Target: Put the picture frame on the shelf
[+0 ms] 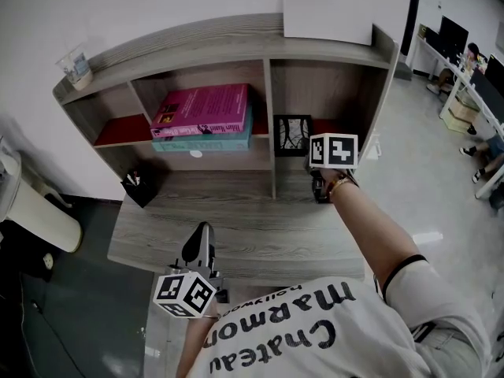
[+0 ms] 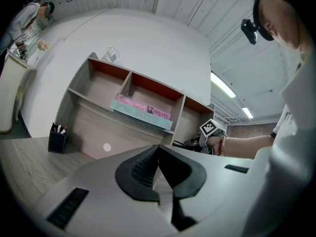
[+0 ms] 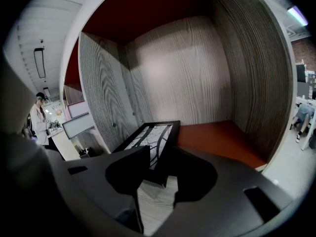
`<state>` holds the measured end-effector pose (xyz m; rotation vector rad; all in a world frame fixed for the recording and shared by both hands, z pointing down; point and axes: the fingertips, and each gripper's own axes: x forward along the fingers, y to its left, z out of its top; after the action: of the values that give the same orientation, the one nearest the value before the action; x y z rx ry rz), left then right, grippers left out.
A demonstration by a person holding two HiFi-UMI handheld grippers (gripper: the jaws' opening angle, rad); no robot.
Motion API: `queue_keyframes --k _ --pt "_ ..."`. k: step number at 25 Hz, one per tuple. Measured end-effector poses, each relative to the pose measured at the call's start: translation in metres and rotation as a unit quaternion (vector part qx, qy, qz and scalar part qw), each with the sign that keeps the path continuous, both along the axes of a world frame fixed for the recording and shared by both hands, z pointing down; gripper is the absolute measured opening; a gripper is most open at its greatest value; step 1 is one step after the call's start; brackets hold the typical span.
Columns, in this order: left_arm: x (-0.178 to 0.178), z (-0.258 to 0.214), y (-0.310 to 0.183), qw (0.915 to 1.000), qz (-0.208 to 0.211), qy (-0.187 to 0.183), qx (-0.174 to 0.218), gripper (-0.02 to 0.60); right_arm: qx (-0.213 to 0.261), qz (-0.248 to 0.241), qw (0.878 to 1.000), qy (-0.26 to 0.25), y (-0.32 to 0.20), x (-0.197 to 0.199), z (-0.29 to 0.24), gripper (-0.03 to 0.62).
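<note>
Head view: the picture frame stands in the right bay of the shelf, beside its divider. Left gripper view: our left gripper is closed on nothing, clear of the shelf. Right gripper view: our right gripper pinches the picture frame's near edge; we should seat it squarely before releasing.

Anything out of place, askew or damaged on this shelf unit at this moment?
Nothing spilled or damaged. The picture frame stands upright beside the divider, its near end between the right gripper's jaws. Only the two stacked books look off: skewed and seemingly overhanging their shelf's front edge.
</note>
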<state>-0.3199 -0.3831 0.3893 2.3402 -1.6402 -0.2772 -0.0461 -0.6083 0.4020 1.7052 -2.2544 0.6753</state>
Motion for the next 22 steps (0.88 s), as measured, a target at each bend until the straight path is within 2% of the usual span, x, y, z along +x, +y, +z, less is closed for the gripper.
queue_keyframes --k 3,10,11,13,17,22 --pt "0.001 0.001 0.000 0.9999 0.006 0.015 -0.005 0.017 0.010 -0.005 1.000 -0.011 0.002 0.000 -0.003 0.135" --pt "0.017 0.000 0.002 0.9999 0.016 0.005 -0.005 0.017 0.066 -0.017 0.997 -0.025 0.027 0.005 -0.031 0.133" --pt "0.020 0.000 0.002 0.9998 0.019 0.003 -0.005 0.017 0.079 -0.018 0.996 -0.029 0.032 0.006 -0.036 0.122" --pt "0.029 -0.001 0.003 0.9996 0.027 0.000 -0.005 0.017 0.098 -0.019 0.994 -0.038 0.043 0.010 -0.043 0.037" --pt "0.051 -0.005 0.002 0.9990 0.044 -0.001 0.000 0.017 0.119 -0.035 0.991 -0.060 0.067 0.016 -0.052 0.018" --pt "0.088 -0.010 0.011 0.9969 0.078 -0.005 0.004 0.017 0.154 -0.085 0.981 -0.087 0.109 0.017 -0.068 0.008"
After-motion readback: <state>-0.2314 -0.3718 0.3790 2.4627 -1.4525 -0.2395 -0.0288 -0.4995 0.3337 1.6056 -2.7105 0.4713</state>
